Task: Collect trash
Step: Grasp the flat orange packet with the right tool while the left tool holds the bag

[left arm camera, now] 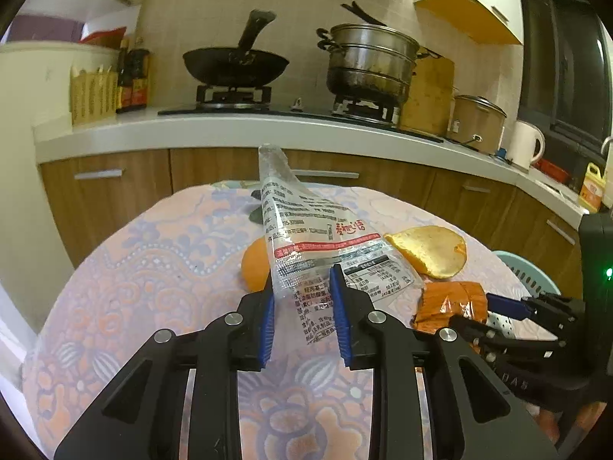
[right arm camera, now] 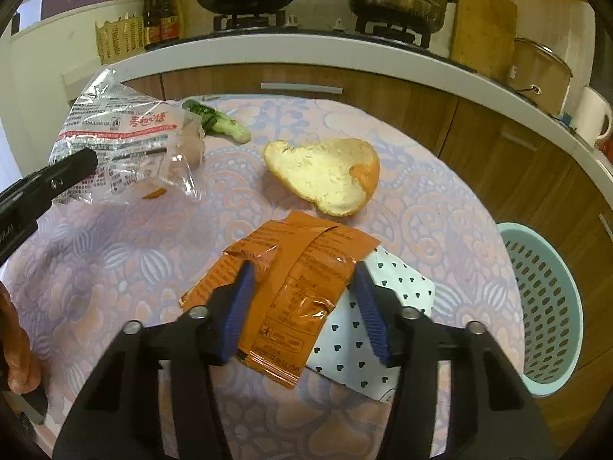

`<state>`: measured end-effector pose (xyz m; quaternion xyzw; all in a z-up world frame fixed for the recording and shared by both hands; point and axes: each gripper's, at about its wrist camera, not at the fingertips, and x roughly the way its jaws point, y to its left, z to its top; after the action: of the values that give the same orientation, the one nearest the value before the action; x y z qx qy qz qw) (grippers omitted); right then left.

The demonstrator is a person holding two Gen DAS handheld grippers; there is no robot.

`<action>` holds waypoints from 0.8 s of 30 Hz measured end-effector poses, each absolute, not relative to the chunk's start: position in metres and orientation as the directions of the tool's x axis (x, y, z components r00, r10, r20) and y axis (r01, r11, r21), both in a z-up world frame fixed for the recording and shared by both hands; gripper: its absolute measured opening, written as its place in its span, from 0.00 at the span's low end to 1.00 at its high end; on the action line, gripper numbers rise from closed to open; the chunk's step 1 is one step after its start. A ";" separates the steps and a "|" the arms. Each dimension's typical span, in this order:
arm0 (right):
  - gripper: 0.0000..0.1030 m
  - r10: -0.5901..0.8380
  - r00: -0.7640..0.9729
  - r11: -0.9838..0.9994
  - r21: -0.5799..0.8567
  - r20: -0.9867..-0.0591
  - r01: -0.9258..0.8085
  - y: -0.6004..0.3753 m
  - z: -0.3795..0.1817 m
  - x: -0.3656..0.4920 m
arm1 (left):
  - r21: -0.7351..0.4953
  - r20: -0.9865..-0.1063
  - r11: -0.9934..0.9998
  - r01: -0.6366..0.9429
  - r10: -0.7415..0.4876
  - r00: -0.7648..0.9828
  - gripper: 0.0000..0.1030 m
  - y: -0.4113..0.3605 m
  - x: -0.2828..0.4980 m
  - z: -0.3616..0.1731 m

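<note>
Kitchen cabinets and a stove with one wok (left arm camera: 235, 63) and one steamer pot (left arm camera: 369, 63) stand behind a counter (right arm camera: 115, 260) under a patterned cloth. On it lie one clear plastic wrapper (left arm camera: 306, 237), one orange packet (right arm camera: 291, 280), one large peel (right arm camera: 325, 174), one green vegetable scrap (right arm camera: 218, 122) and one heart-print paper (right arm camera: 367, 329). One teal basket (right arm camera: 544, 306) sits beside the counter. The left hand-held gripper (left arm camera: 302, 299) is clenched on the wrapper, lifting it. The right hand-held gripper (right arm camera: 302, 299) is released, straddling the packet.
</note>
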<state>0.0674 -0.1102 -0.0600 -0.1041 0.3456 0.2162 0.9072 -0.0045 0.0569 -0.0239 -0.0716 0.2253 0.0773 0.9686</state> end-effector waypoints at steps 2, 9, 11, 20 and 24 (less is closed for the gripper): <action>0.29 0.318 0.684 0.889 -0.043 -0.657 -0.455 -0.113 -0.058 0.065 | -0.081 -0.440 0.980 -0.180 0.127 0.889 0.25 0.052 -0.005 -0.023; 0.25 0.440 0.660 0.853 0.054 -0.609 -0.519 -0.128 -0.047 0.058 | -0.076 -0.430 0.980 -0.182 0.132 0.893 0.27 0.052 -0.007 -0.022; 0.25 0.470 0.642 0.843 0.093 -0.606 -0.529 -0.133 -0.044 0.058 | -0.090 -0.433 0.980 -0.180 0.125 0.893 0.27 0.055 -0.007 -0.022; 0.72 0.457 0.650 0.874 0.171 -0.608 -0.455 -0.167 -0.029 0.055 | -0.087 -0.425 0.981 -0.171 0.118 0.897 0.28 0.054 -0.008 -0.022; 0.72 0.529 0.565 0.831 0.251 -0.634 -0.497 -0.162 -0.034 0.057 | -0.081 -0.422 0.982 -0.170 0.121 0.899 0.29 0.053 -0.009 -0.022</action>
<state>0.0568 -0.1619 -0.0344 0.0220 0.3655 0.2900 0.8842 -0.0088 0.0526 -0.0218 -0.0580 0.2124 0.0750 0.9726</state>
